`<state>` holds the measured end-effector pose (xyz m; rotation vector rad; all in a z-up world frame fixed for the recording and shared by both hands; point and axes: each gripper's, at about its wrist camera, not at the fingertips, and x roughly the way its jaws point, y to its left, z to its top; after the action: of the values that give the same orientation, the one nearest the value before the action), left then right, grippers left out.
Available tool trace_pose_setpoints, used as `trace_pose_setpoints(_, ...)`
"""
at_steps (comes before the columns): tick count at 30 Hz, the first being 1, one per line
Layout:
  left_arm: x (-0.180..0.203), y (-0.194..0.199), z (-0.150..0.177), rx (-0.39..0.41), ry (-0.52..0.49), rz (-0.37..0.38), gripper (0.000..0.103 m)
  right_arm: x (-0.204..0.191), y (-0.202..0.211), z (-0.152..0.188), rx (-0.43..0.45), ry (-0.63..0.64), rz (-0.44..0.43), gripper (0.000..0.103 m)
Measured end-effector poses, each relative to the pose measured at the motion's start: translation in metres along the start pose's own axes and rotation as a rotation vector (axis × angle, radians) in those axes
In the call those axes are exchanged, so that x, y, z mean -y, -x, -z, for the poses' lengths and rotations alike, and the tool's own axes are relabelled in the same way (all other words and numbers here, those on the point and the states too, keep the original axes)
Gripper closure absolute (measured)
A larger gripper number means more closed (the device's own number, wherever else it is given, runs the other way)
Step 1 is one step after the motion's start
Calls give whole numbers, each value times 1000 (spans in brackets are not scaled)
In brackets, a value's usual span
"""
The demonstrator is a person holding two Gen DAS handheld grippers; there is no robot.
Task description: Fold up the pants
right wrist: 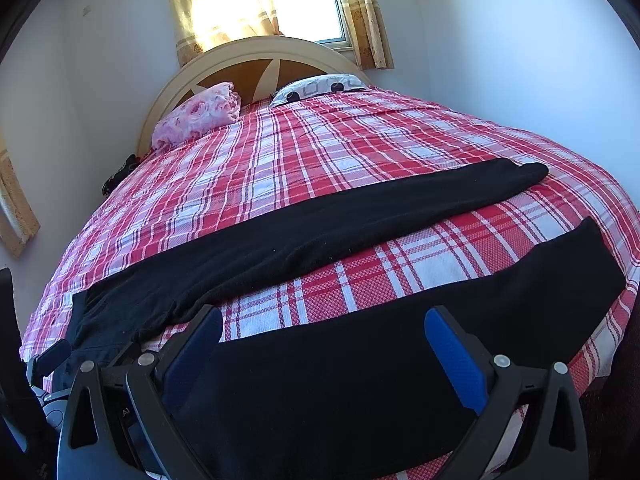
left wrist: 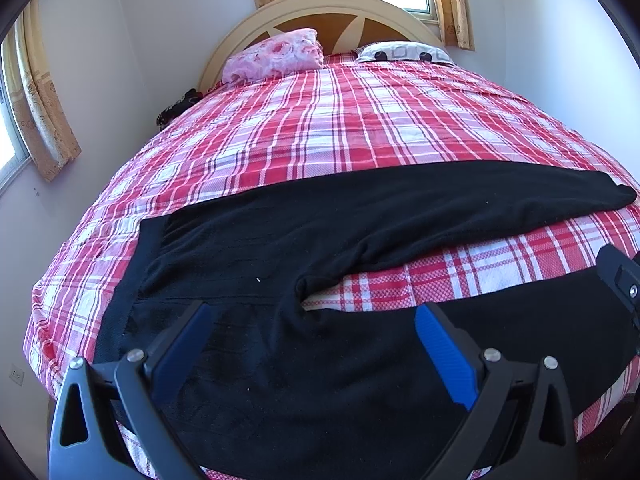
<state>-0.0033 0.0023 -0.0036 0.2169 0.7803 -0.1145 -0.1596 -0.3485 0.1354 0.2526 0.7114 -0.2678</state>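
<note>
Black pants (left wrist: 320,240) are lying spread flat across the near end of the bed (left wrist: 340,120), waistband at 9 o'clock, both legs running toward 3 o'clock with plaid cover showing between them. Left tongs (left wrist: 316,344) are hovering wide open over the seat area, gripping nothing. Right tongs (right wrist: 324,350) are hovering wide open over the nearer leg, likewise gripping nothing. A pink pillow (left wrist: 276,54) is sitting at 12 o'clock by the headboard (left wrist: 320,8).

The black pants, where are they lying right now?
The black pants lie spread flat across the near end of the plaid bedspread, legs apart, waistband toward the left, far from the pillows by the headboard.
</note>
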Motion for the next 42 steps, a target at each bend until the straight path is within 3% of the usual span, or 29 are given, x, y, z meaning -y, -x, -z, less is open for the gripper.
trace_pose_setpoints(42,3,3,1,-11,-5,9,0,1,1,3,0,-4,1,1)
